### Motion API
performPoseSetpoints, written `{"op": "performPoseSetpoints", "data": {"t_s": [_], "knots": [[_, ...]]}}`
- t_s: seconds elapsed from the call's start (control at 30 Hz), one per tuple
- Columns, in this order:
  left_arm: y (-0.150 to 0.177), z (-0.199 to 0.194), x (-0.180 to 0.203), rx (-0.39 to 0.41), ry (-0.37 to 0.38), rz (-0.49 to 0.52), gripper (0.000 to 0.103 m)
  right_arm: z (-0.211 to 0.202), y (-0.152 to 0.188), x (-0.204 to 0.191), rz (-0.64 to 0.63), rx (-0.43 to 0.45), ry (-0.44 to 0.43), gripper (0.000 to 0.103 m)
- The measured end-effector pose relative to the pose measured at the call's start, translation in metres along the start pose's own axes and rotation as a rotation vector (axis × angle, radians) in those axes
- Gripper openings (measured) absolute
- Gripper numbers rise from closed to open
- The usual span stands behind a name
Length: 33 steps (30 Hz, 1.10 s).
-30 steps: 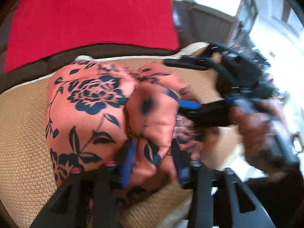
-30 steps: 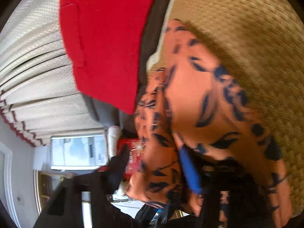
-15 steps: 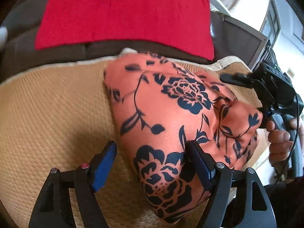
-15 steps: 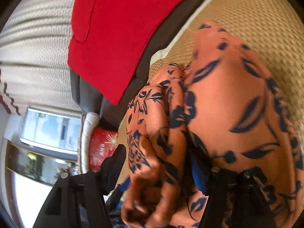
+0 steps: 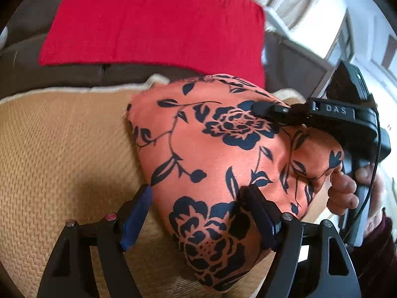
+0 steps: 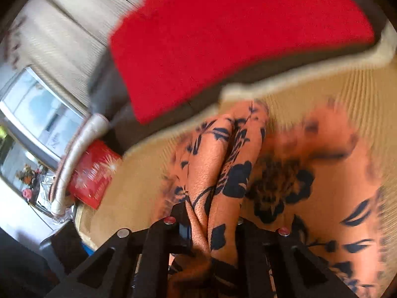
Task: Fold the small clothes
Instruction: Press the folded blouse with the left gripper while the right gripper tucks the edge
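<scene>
Lettering "DAS" is showing on the right gripper, jaws just closed on the orange floral garment (lying on the woven mat); left gripper is standing wide, straddling its near edge.

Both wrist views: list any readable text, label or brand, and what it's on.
"DAS": raised letters on the black body of the right tool, seen in the left wrist view.
Red box beside the seat, right wrist view: pale printing on it, too blurred to read.
Orange floral garment, red cloth, woven mat: no text visible.
</scene>
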<state>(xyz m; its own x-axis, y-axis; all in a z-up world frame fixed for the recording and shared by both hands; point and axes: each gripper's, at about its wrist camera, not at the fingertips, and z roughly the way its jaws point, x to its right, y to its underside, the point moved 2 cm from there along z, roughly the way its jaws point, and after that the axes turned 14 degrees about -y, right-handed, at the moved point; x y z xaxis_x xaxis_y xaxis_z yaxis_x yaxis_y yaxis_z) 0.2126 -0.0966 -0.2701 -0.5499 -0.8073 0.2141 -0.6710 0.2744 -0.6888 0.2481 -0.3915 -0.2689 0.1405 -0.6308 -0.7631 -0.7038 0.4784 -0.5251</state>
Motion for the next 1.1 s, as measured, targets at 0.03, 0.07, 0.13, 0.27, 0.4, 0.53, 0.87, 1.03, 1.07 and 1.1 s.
{"op": "performPoseSetpoints", "data": {"t_s": [0.03,0.07,0.13,0.27,0.4,0.53,0.87,1.03,1.07,1.1], "knots": [[-0.002,-0.005,0.004,0.019,0.014,-0.002,0.078,-0.012,-0.002,-0.004,-0.016,0.036,0.008,0.013],[-0.002,-0.009,0.008,0.039,0.026,-0.001,0.078,-0.025,-0.004,-0.004,-0.022,0.075,0.025,0.013],[-0.002,-0.013,0.018,0.061,0.049,0.011,0.080,-0.050,-0.006,0.007,-0.003,0.142,0.069,0.012],[0.000,0.020,0.043,-0.024,0.059,0.043,0.085,-0.079,0.004,0.065,0.153,0.149,0.174,0.013],[0.016,0.038,0.042,-0.144,0.048,0.022,0.088,-0.067,0.024,0.119,0.392,0.013,0.146,0.023],[0.016,0.035,0.038,-0.134,0.029,0.026,0.090,-0.092,0.012,0.111,0.389,0.114,0.152,0.039],[0.010,0.030,0.058,-0.082,-0.039,0.087,0.090,-0.061,-0.032,0.038,0.025,0.144,0.171,0.039],[0.011,0.024,0.071,-0.023,-0.101,0.167,0.090,-0.004,-0.025,0.108,0.181,-0.056,0.244,0.038],[0.010,0.025,0.073,-0.018,-0.108,0.177,0.090,-0.005,-0.028,0.108,0.175,-0.044,0.234,0.038],[0.011,0.023,0.075,-0.014,-0.118,0.187,0.090,-0.006,-0.029,0.110,0.183,-0.046,0.230,0.038]]}}
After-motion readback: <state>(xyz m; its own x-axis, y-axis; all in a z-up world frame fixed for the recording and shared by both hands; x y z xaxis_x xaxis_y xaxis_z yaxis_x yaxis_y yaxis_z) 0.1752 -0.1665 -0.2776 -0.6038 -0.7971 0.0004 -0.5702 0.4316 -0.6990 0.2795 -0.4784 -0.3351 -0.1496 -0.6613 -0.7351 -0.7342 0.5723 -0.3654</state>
